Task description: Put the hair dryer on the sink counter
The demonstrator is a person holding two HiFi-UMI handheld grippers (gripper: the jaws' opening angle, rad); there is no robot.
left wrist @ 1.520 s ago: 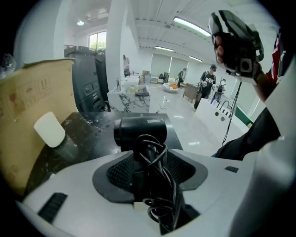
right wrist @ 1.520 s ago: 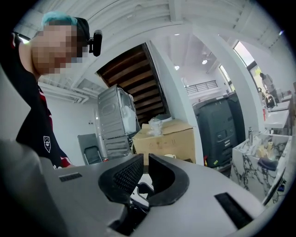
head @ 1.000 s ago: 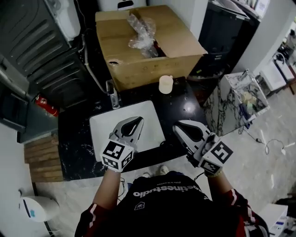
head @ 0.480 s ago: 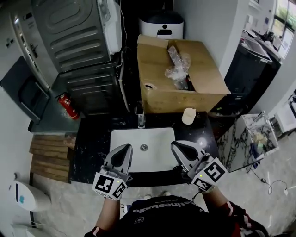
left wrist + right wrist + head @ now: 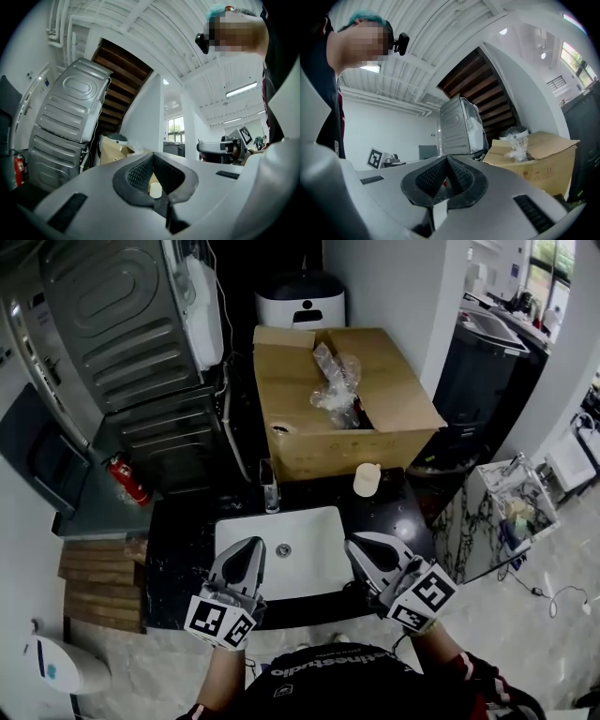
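Moved back a bit from the white square sink since a moment before. Held the left gripper and the right gripper low over the front of the black shiny desk. Kept both sets of fingers shut tight, with nothing in them. Saw no hair dryer on the desk. Maybe hidden in the crinkly clear plastic bag inside the big brown cardboard box; too hard to tell. Looked like only the start of the job.

You are facing the sink, sitting in the counter; the faucet is standing behind it, the cup right of that, the box behind both.
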